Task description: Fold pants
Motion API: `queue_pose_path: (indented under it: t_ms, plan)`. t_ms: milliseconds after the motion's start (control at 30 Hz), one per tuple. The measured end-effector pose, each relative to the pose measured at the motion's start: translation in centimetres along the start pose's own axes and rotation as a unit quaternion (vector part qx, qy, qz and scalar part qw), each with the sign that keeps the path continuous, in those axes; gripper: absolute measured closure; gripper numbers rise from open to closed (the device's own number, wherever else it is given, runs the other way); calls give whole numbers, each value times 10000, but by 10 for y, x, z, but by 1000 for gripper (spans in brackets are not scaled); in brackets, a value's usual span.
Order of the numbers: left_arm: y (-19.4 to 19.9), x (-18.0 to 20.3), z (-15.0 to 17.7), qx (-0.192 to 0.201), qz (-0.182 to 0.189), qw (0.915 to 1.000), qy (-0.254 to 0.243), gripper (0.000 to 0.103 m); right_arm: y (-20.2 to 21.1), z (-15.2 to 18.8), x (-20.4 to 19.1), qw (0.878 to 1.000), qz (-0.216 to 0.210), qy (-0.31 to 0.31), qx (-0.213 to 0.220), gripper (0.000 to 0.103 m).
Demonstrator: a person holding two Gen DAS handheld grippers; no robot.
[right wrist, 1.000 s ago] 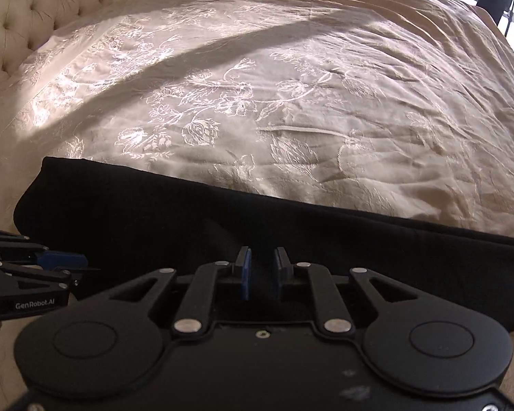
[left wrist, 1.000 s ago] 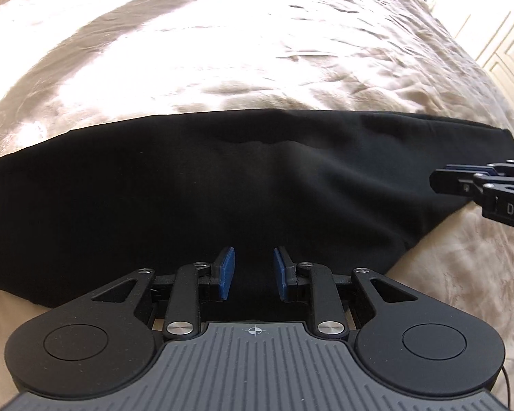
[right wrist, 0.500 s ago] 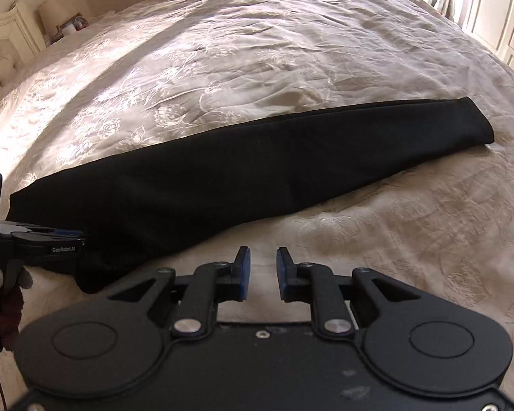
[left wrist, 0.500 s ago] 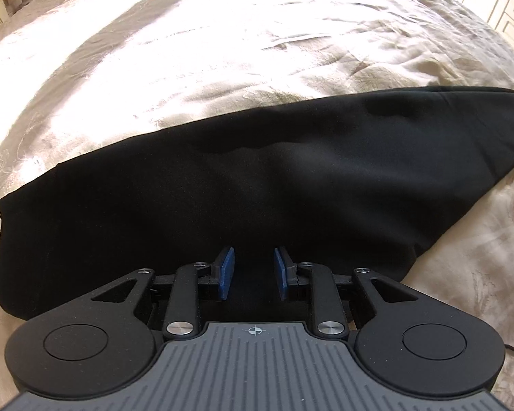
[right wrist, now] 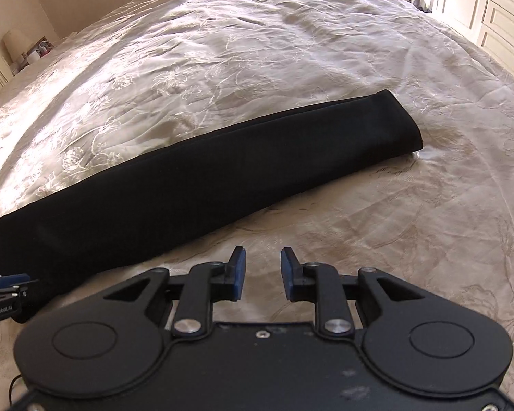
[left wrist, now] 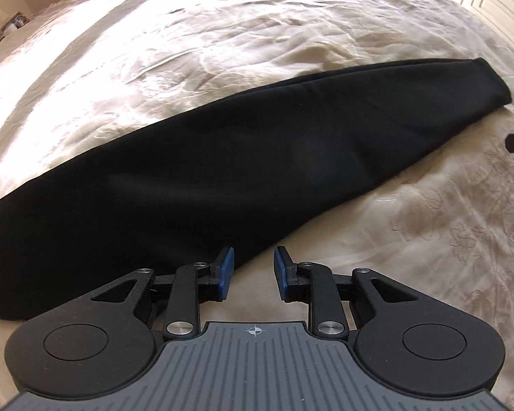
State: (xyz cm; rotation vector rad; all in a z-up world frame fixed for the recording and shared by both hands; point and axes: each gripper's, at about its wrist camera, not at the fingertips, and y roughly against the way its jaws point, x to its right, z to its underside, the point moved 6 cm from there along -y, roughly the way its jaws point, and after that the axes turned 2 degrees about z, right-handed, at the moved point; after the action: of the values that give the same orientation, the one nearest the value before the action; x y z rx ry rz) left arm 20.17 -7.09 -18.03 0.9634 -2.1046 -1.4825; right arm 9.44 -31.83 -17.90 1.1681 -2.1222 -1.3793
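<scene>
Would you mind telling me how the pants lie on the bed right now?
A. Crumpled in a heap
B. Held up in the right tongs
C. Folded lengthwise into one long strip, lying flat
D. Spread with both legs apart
C: the pants lie flat on the bed as one long black strip, and both the left tongs and the right tongs are open and empty.

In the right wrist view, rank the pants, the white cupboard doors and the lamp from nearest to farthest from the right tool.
1. Pants, lying just ahead-left of the right tool.
2. Cupboard doors, far right.
3. Lamp, far left; too close to call against the doors.
</scene>
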Motion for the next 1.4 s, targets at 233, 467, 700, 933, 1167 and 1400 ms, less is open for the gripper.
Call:
queue_pose_path:
  t_ms: [233, 467, 700, 933, 1167, 1400]
  plan:
    - [-42, 59, -28, -196, -27, 9997, 155, 78, -24, -31, 42, 9991, -147, 388, -99, 79]
    - [-62, 56, -57, -353, -142, 9974, 608, 78, -48, -36, 45, 9957, -461, 686, -424, 78]
    - [-58, 45, -71, -397, -155, 9956, 841, 78, -70, -65, 34, 9950, -634, 702, -332, 78]
    - [-45, 67, -55, -809, 217, 9955, 443, 78, -80, -70, 51, 9964, -625, 245, -511, 78]
    - [-13, 114, -84, -88, 429, 9986, -285, 78, -67, -48, 88, 9968, -508, 81, -615, 78]
    - [-63, 121, -127, -119, 174, 9998, 62, 78, -49, -54, 96, 9977, -565, -62, -364, 77]
